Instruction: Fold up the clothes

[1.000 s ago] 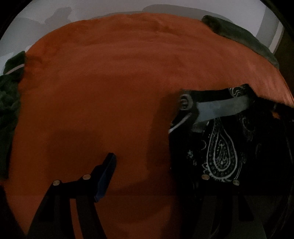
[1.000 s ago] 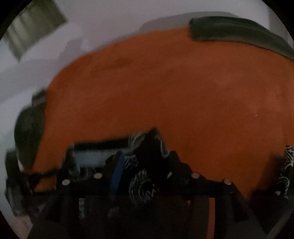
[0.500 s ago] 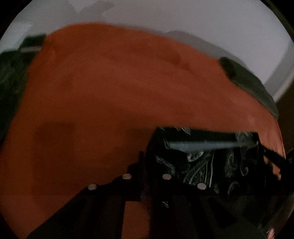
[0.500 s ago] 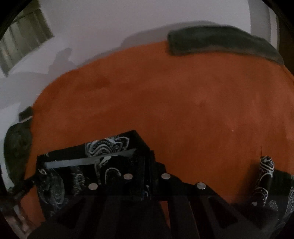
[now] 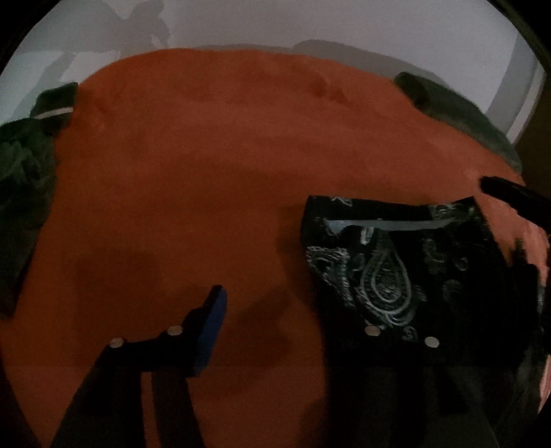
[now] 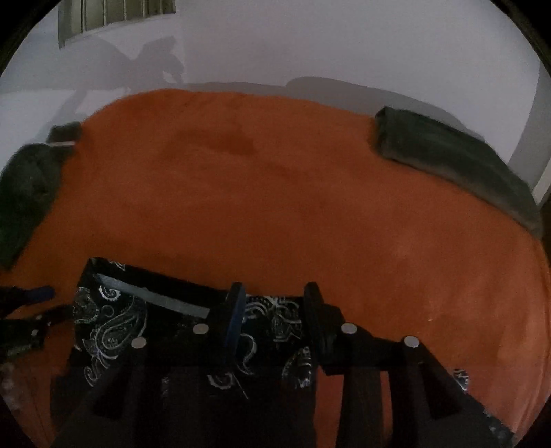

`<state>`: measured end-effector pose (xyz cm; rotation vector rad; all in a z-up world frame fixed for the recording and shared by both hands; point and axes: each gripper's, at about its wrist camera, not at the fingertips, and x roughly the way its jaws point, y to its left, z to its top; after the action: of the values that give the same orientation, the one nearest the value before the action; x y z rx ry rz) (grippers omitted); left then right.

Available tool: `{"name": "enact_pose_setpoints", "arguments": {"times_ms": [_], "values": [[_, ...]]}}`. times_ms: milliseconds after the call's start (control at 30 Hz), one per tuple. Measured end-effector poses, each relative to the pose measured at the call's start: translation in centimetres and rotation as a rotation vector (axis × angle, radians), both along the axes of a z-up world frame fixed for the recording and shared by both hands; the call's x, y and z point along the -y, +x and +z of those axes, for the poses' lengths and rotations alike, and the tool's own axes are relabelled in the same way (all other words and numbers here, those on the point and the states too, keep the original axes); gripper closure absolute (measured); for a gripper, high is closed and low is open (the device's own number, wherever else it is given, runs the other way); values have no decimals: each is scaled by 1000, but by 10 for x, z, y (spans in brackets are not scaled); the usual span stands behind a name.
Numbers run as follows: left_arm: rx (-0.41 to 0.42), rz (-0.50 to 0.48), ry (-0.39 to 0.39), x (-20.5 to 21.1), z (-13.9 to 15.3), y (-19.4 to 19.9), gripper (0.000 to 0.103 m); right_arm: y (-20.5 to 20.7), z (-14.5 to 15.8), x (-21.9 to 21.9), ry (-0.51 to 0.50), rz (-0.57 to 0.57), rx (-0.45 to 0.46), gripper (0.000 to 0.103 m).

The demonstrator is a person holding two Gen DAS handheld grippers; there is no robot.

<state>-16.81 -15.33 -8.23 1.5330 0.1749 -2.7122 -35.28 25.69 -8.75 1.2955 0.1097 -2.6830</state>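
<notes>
Through the left wrist camera we saw the left gripper (image 5: 296, 320) with jaws opening over bare orange blanket (image 5: 193, 179), nothing between them, and the black paisley garment (image 5: 396, 268) lying just to its right. Only the right wrist camera showed the right gripper (image 6: 273, 310), jaws also opening, above the garment's far edge, pads not pressing it, and a wall vent (image 6: 113, 17).

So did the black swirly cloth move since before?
Yes. The black swirly cloth lies farther from the folded gray cloth, nearer the view's left edge.
</notes>
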Motion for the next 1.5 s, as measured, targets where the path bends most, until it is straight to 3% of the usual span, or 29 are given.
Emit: {"name": "enact_pose_setpoints", "arguments": {"times_ms": [67, 100, 200, 233, 267, 333, 467, 500, 600, 633, 700, 733, 800, 867, 900, 933, 967, 1100, 1233, 1367, 1433, 1500], "values": [[11, -13, 17, 3, 8, 27, 42, -9, -9, 3, -75, 29, 74, 69], [16, -20, 25, 4, 12, 40, 42, -15, -17, 7, -72, 41, 154, 69], [42, -42, 21, 2, 13, 59, 42, -20, -49, 13, 83, -1, 328, 71], [54, -51, 13, 2, 9, 60, 42, -21, -57, 13, 129, -21, 370, 86], [64, -59, 5, 1, 6, 62, 42, -20, -58, 10, 123, -34, 367, 101], [73, -79, -16, 1, 5, 65, 42, -18, -52, 1, 79, -58, 321, 102], [59, -101, -53, 5, 9, 69, 42, -17, -10, -32, -65, -144, 135, 102], [62, -101, -50, 7, 9, 68, 42, -20, -6, -42, -98, -176, 131, 102], [70, -85, -41, 9, 7, 62, 42, -29, -25, -59, -169, -214, 240, 102], [71, -80, -36, 8, 7, 58, 42, -32, -33, -64, -180, -221, 276, 100], [76, -70, -26, 9, 8, 54, 42, -31, -46, -72, -207, -232, 347, 86], [80, -67, -21, 9, 7, 53, 42, -28, -49, -74, -239, -222, 359, 71], [86, -69, -21, 9, 8, 53, 42, -17, -47, -80, -288, -206, 346, 64], [82, -68, -24, 9, 13, 54, 43, 6, -18, -90, -301, -206, 240, 62], [70, -70, -15, 9, 15, 54, 50, 19, -3, -96, -313, -208, 183, 61], [58, -72, -9, 8, 16, 54, 80, 35, 12, -101, -337, -205, 136, 55], [54, -70, -24, 5, 16, 55, 102, 58, 30, -110, -364, -200, 85, 49], [22, -50, -88, -3, 19, 60, 103, 132, 55, -134, -331, -188, 37, 42], [-11, 40, -14, 35, 40, 68, 103, 218, 41, -192, -260, -292, 73, 42], [0, 157, 95, 88, 53, 74, 103, 297, 9, -295, -244, -586, 98, 42], [39, 156, 117, 97, 46, 72, 103, 327, -11, -349, -304, -750, 115, 42], [79, 154, 140, 104, 40, 71, 103, 337, -39, -379, -390, -822, 169, 42]]}}
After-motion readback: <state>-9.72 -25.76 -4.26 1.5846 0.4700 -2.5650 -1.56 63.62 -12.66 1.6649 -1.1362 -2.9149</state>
